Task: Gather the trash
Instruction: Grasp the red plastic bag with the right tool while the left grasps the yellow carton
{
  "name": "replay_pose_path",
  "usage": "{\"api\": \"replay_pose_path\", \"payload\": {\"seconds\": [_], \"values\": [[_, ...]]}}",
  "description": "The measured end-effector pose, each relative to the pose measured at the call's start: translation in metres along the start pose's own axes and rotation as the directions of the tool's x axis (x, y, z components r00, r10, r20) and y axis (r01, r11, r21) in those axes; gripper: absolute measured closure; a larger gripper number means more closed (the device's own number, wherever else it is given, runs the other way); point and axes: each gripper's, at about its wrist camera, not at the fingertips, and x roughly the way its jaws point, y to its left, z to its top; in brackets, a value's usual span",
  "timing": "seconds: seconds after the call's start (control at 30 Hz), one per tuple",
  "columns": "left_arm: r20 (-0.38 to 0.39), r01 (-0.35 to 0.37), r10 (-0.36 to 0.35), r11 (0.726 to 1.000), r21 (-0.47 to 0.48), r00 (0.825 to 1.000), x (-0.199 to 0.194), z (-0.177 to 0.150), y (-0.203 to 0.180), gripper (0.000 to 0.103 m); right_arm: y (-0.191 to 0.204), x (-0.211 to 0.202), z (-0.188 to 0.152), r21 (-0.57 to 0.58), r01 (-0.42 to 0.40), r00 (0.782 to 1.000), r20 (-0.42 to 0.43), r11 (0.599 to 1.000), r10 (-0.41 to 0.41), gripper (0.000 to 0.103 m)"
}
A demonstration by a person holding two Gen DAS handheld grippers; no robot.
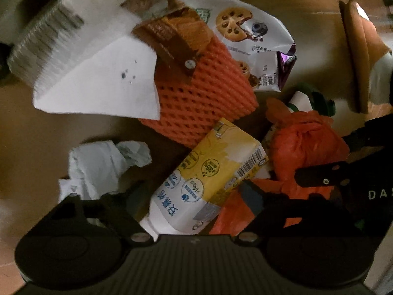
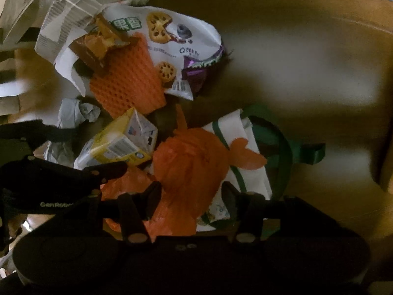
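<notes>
A heap of trash lies on a brown surface. A yellow and white drink carton [image 1: 208,172] sits between the fingers of my left gripper [image 1: 194,194], which is open, with a dark gap at the left finger. To its right, a knotted orange plastic bag [image 2: 191,164] lies between the fingers of my right gripper [image 2: 191,193], which stands open around it. Whether the pads touch the bag I cannot tell. In the right wrist view the left gripper's finger [image 2: 105,169] crosses in front of the carton [image 2: 122,142].
Behind the carton lie an orange foam net [image 1: 203,93], a cookie packet [image 1: 248,32], a brown wrapper [image 1: 172,34], white paper [image 1: 103,81] and a ribbed clear container [image 1: 44,41]. Crumpled tissue [image 1: 103,164] lies at the left. A white bag with green handles [image 2: 245,135] lies under the orange bag.
</notes>
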Motion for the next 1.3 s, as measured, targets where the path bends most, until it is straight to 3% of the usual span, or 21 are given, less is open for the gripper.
{"api": "replay_pose_path", "payload": {"seconds": [0.1, 0.27, 0.33, 0.47, 0.5, 0.53, 0.57, 0.8, 1.0, 1.1, 1.17, 1.23, 1.3], "values": [[0.002, 0.022, -0.022, 0.999, -0.024, 1.000, 0.001, -0.001, 0.003, 0.024, 0.004, 0.001, 0.000, -0.028, 0.015, 1.000, 0.012, 1.000, -0.014, 0.055], [-0.001, 0.041, -0.041, 0.999, -0.035, 0.999, 0.001, -0.005, 0.002, 0.041, 0.013, 0.003, -0.003, -0.075, 0.053, 0.998, 0.034, 0.996, -0.050, 0.061], [-0.002, 0.036, -0.036, 0.999, -0.031, 0.999, 0.000, -0.009, -0.002, 0.047, 0.017, 0.001, -0.005, -0.092, 0.075, 0.996, 0.047, 0.993, -0.071, 0.071], [-0.001, 0.027, -0.027, 1.000, -0.010, 1.000, -0.010, -0.017, -0.019, 0.057, 0.023, -0.010, -0.008, -0.127, 0.081, 0.994, 0.084, 0.989, -0.071, 0.079], [0.000, 0.023, -0.023, 1.000, -0.004, 1.000, -0.014, -0.018, -0.022, 0.073, 0.025, -0.014, -0.009, -0.139, 0.084, 0.993, 0.092, 0.987, -0.072, 0.080], [-0.001, 0.021, -0.021, 1.000, 0.002, 1.000, -0.018, -0.019, -0.025, 0.088, 0.026, -0.018, -0.011, -0.147, 0.081, 0.993, 0.096, 0.986, -0.068, 0.090], [-0.008, 0.010, -0.010, 1.000, 0.006, 1.000, -0.022, -0.020, -0.027, 0.093, 0.028, -0.022, -0.013, -0.155, 0.082, 0.993, 0.097, 0.984, -0.068, 0.098], [0.015, -0.037, 0.036, 0.999, 0.015, 0.999, -0.052, -0.028, -0.036, 0.094, 0.028, -0.063, -0.029, -0.174, 0.118, 0.984, 0.151, 0.978, -0.092, 0.098], [0.023, -0.040, 0.040, 0.999, 0.000, 0.999, -0.058, -0.028, -0.031, 0.093, 0.031, -0.131, -0.043, -0.210, 0.143, 0.976, 0.192, 0.967, -0.103, 0.098], [0.024, -0.030, 0.031, 0.999, -0.026, 0.999, -0.056, -0.023, -0.029, 0.084, 0.033, -0.162, -0.049, -0.258, 0.140, 0.971, 0.223, 0.956, -0.082, 0.098], [0.030, -0.018, 0.019, 0.999, -0.043, 0.999, -0.055, -0.021, -0.030, 0.067, 0.031, -0.173, -0.050, -0.273, 0.137, 0.967, 0.243, 0.952, -0.069, 0.097], [0.051, -0.023, 0.026, 0.998, -0.064, 0.998, -0.051, -0.018, -0.031, 0.028, 0.028, -0.172, -0.046, -0.258, 0.122, 0.969, 0.241, 0.959, -0.058, 0.097], [0.077, -0.026, 0.031, 0.997, -0.066, 0.997, -0.047, -0.016, -0.036, 0.023, 0.024, -0.161, -0.041, -0.237, 0.133, 0.971, 0.227, 0.962, -0.078, 0.097]]}}
